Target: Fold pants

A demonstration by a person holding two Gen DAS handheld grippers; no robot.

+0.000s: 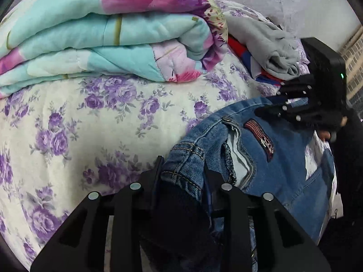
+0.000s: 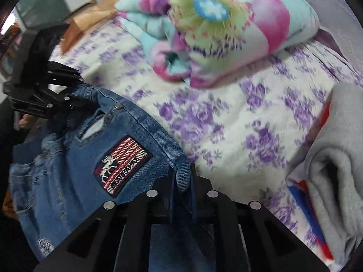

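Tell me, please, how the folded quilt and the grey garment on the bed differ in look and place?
The quilt is turquoise with big pink flowers; the grey garment is plain. The quilt is a thick stack of several layers; the grey garment is a much smaller bundle. The quilt rests straight on the floral sheet; the grey garment lies on red and blue cloth. Both are folded and untouched.

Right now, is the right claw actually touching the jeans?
Touching. The right wrist view shows the right claw with both fingers closed on the waistband edge of the jeans, denim pinched between them.
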